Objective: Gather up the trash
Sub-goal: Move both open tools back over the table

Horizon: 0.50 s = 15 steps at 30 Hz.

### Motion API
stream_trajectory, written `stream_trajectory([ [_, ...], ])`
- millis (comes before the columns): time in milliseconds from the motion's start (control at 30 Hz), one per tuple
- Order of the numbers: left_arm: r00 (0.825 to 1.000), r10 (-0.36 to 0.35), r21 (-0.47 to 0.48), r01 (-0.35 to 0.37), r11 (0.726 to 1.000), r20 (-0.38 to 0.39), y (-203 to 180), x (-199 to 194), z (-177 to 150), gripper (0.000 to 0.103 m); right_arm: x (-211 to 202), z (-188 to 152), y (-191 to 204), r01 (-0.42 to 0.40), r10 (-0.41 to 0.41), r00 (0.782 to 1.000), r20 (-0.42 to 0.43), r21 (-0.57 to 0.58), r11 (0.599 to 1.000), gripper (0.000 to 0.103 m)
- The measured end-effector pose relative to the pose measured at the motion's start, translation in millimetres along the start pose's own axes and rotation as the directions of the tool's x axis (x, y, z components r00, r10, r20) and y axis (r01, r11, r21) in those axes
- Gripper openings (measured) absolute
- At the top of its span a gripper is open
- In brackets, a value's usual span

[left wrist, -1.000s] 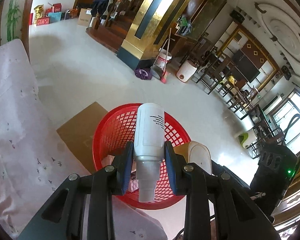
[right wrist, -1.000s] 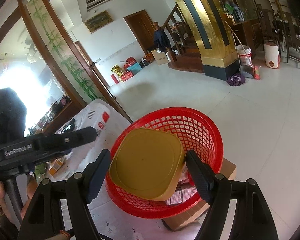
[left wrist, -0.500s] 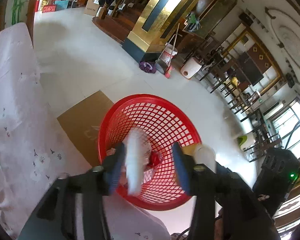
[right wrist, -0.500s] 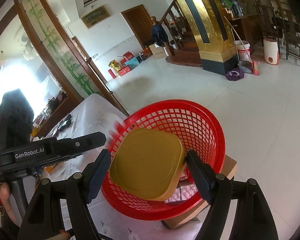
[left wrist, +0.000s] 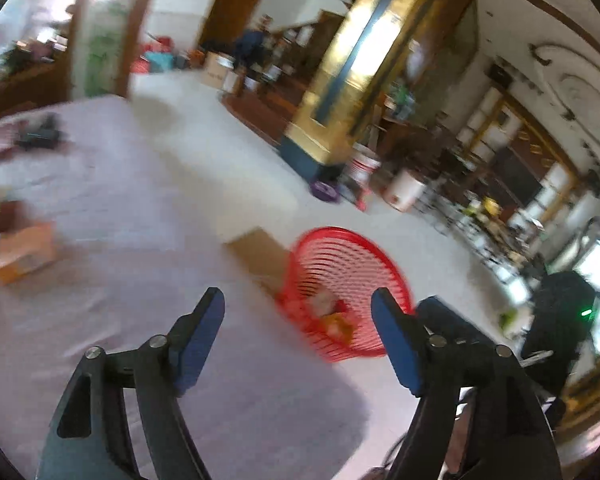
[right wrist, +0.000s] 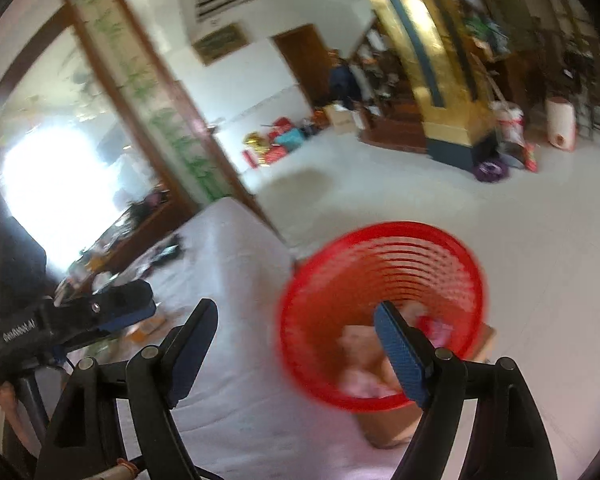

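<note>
Red mesh basket (right wrist: 384, 312) stands on a flattened cardboard piece (left wrist: 260, 252) on the pale floor, just beside the edge of the cloth-covered table (left wrist: 112, 208). Contents are blurred: pinkish and white refuse (right wrist: 364, 364) lies at the bottom, with a yellow-orange item (left wrist: 334, 322) showing in the left wrist view; individual pieces cannot be identified. Left gripper (left wrist: 298, 336): jaws spread wide, nothing between them, positioned above the table edge. Right gripper (right wrist: 296, 346): jaws spread wide, empty, its right finger overlapping the basket opening. An orange carton (left wrist: 22, 254) lies on the table, well apart from the basket.
</note>
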<state>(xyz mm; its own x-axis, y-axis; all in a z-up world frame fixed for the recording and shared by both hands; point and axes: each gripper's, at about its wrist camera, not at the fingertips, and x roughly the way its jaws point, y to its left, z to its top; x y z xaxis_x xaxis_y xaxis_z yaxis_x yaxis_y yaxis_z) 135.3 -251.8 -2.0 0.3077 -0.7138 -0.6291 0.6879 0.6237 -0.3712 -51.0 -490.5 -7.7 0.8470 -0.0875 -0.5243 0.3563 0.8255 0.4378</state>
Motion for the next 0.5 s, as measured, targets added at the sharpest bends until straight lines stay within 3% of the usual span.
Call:
stream_trajectory([
  [100,0.994,0.092,-0.018,-0.092,0.996,0.055,22.6,-39.2,-12.0,0.075,-1.5,-7.3,44.3,-0.080,0.080,0.997,-0.005,-0.057,0.995,0.087],
  [267,0.958,0.253,-0.065,-0.247,0.967,0.135,74.3,-105.4,-33.8,0.075,13.4,-22.0,102.8,-0.178,0.172,0.983,-0.060,-0.123,0.976,0.087],
  [500,0.911,0.380,-0.145,-0.359,0.922,0.161,149.2,-164.6,-46.1,0.075,55.5,-36.6,153.3,-0.275,0.251,0.955,-0.159,-0.154,0.949,0.087],
])
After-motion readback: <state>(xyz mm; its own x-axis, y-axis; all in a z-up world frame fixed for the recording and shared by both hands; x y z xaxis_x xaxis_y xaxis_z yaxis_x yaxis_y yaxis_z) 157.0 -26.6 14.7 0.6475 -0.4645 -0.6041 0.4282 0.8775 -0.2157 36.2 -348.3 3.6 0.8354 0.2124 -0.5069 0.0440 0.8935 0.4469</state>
